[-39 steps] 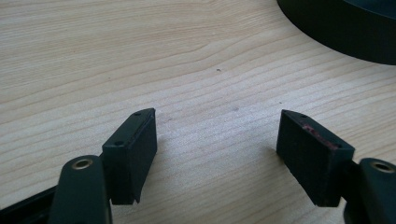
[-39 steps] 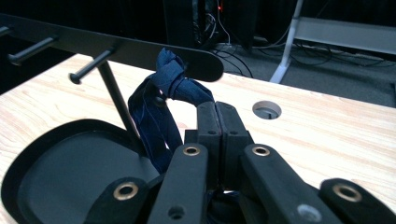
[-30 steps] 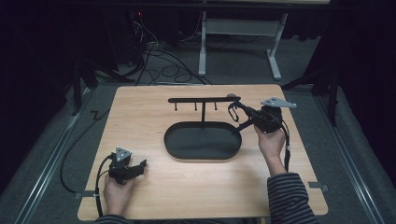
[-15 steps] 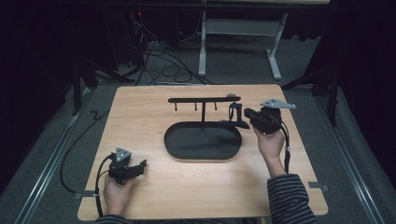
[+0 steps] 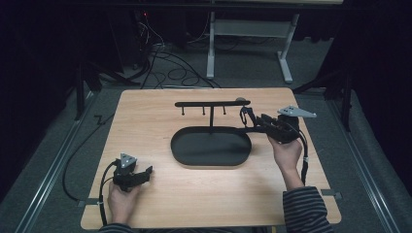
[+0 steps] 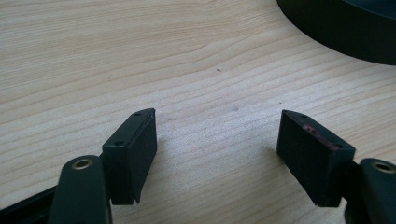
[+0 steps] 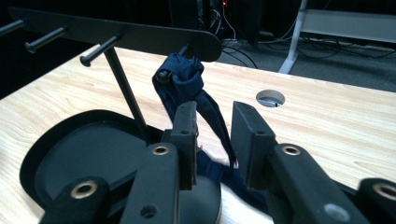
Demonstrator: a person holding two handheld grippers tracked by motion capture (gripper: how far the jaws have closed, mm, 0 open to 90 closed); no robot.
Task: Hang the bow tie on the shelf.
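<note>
A black rack (image 5: pixel 212 103) with several pegs stands on an oval base (image 5: pixel 211 147) in the middle of the wooden table. A dark blue cloth band (image 7: pixel 184 77) hangs from the rack's right end peg (image 5: pixel 244 115). My right gripper (image 7: pixel 215 109) points at it from the right (image 5: pixel 250 124). Its jaws have just been opening, and the band's tail runs loosely down between them with a gap to the right pad. My left gripper (image 5: pixel 145 172) rests at the table's near left, open, with bare wood between its fingers (image 6: pixel 217 126).
A round cable hole (image 7: pixel 270 98) lies in the table behind the rack's right end. The base's rim (image 6: pixel 336 32) shows far off ahead of the left gripper. Cables and desk legs stand on the floor beyond the table's far edge.
The right gripper's jaws have spread apart around the blue band while the hand stayed near the end peg. The left hand and its gripper have not moved.
</note>
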